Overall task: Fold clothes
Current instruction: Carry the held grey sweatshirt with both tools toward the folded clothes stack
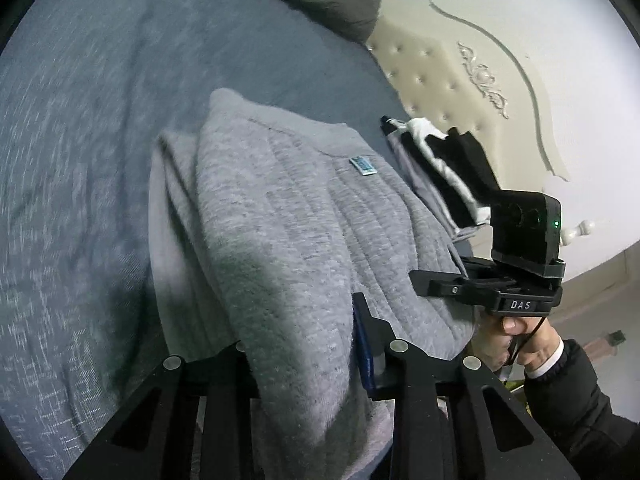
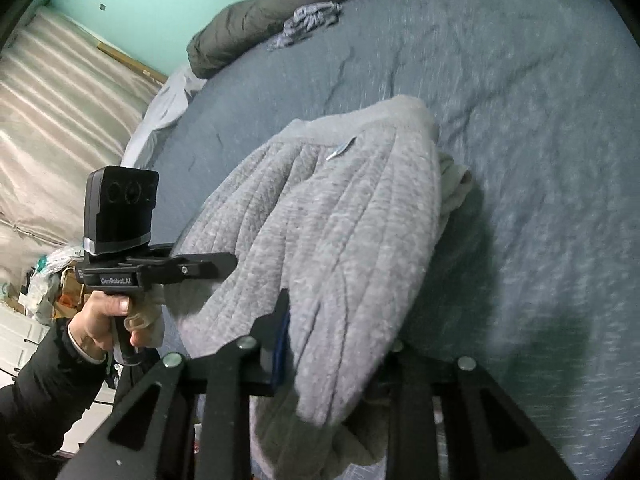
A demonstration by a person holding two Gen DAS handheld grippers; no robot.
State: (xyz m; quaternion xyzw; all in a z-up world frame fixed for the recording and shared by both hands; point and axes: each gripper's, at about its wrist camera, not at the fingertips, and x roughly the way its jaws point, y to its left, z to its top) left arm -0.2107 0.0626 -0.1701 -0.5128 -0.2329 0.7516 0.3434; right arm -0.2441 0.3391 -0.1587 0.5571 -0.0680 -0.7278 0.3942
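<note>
Two hand-held grippers, left and right, are clamped on the grey sweater; a slipping hem could be dropped onto the bed.

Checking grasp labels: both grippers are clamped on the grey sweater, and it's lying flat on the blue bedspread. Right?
Not flat. The left gripper and right gripper are each clamped on the grey sweater, but their end is lifted, so it slopes down to the blue bedspread, where only its collar end rests. Both wrist views show this.
</note>
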